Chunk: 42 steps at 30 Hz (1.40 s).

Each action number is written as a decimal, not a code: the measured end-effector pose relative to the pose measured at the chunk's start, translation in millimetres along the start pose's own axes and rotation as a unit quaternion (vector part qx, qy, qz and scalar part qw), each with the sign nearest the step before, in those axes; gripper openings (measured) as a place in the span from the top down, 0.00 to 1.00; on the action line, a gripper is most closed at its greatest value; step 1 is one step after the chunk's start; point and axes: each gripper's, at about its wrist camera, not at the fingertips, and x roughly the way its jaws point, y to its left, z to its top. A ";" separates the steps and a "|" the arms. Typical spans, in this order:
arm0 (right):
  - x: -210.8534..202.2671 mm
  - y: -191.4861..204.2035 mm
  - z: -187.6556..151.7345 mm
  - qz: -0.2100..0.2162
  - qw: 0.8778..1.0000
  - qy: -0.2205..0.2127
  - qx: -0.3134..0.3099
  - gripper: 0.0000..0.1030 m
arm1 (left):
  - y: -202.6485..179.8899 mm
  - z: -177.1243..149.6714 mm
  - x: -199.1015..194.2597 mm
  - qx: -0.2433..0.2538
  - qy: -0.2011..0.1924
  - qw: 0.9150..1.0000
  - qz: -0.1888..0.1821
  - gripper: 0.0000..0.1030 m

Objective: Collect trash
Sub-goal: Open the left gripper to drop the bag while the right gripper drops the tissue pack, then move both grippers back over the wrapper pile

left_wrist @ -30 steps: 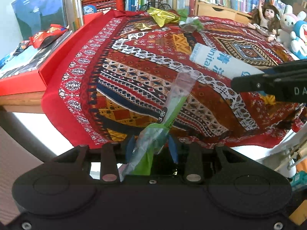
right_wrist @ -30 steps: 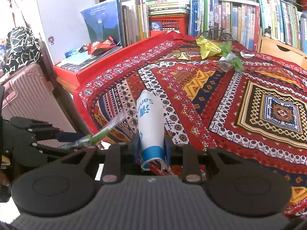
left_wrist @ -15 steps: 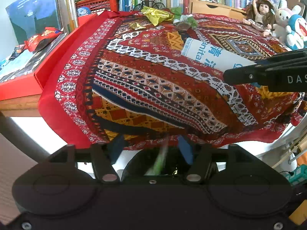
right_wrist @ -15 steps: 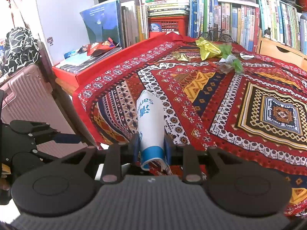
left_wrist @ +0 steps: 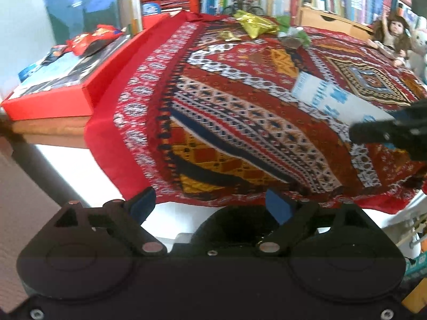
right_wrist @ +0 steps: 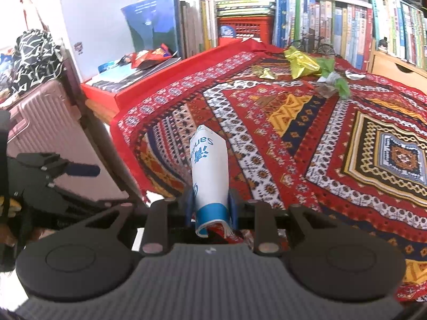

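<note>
Left tool (left_wrist: 212,205) jaws opening, nothing between them; right tool (right_wrist: 210,208) clamped on white-and-blue rolled paper wrapper (right_wrist: 209,170) over the patterned red table (right_wrist: 293,138) edge. Light, crushable; bottom-end grip looks right, keep it gentle

The white-and-blue wrapper (right_wrist: 209,176) reads "sanita", upside down.

Doll (left_wrist: 392,36); bookshelf (right_wrist: 333,21) (packed); suitcase (right_wrist: 50,138)
</note>
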 end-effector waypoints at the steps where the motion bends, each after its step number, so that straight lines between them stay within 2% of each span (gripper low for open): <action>1: 0.3 2.0 -1.4 0.002 1.000 0.003 -0.002 0.69 | 2.7 0.0 0.1 -0.003 0.001 1.000 0.003 0.11; 8: 1.3 13.2 -14.7 0.021 1.000 0.022 -0.006 0.67 | 15.9 6.4 -2.1 -0.005 -0.007 1.000 0.020 0.07; 11: 4.2 16.0 -19.3 0.023 0.999 0.027 -0.005 0.61 | 20.7 8.0 -1.5 -0.024 -0.005 0.999 0.025 0.06; 12: 4.7 16.5 -20.4 0.025 0.999 0.029 -0.004 0.45 | 21.9 8.1 -2.0 -0.030 -0.005 0.999 0.025 0.07; 13: 5.2 17.5 -21.4 0.022 0.999 0.028 -0.003 0.36 | 22.1 7.7 -3.2 -0.035 -0.007 0.999 0.026 0.07; 14: 5.1 18.4 -22.2 0.020 0.999 0.027 -0.004 0.34 | 22.8 7.1 -4.5 -0.038 -0.010 0.999 0.028 0.06; 16: 5.2 19.9 -21.8 0.016 1.000 0.024 -0.006 0.20 | 23.3 4.9 -7.5 -0.042 -0.015 0.999 0.030 0.06; 18: 4.0 20.4 -20.0 0.005 1.000 0.017 -0.009 0.12 | 23.7 3.2 -7.2 -0.042 -0.013 0.999 0.029 0.06; 20: 2.6 19.7 -17.4 -0.003 1.000 0.014 -0.012 0.11 | 24.1 2.2 -5.5 -0.043 -0.006 0.999 0.030 0.06; 22: 2.2 17.8 -15.0 -0.011 1.000 0.010 -0.012 0.00 | 25.7 1.6 -4.8 -0.049 -0.004 0.998 0.028 0.06; 26: 1.2 14.0 -13.2 -0.016 1.000 0.005 -0.006 0.00 | 30.4 0.3 -6.1 -0.069 -0.006 0.997 0.021 0.01; 32: 4.6 15.3 -11.3 -0.033 0.999 0.013 -0.005 0.00 | 42.7 1.4 -5.6 -0.112 -0.012 0.994 -0.002 0.01; 37: 0.4 10.0 -10.2 -0.042 0.999 0.005 0.008 0.00 | 44.2 8.8 -10.0 -0.117 -0.027 0.993 0.002 0.01; 42: -14.1 -5.9 14.3 -0.041 0.998 -0.033 0.030 0.00 | 38.4 35.1 -21.1 -0.105 -0.046 0.993 -0.013 0.00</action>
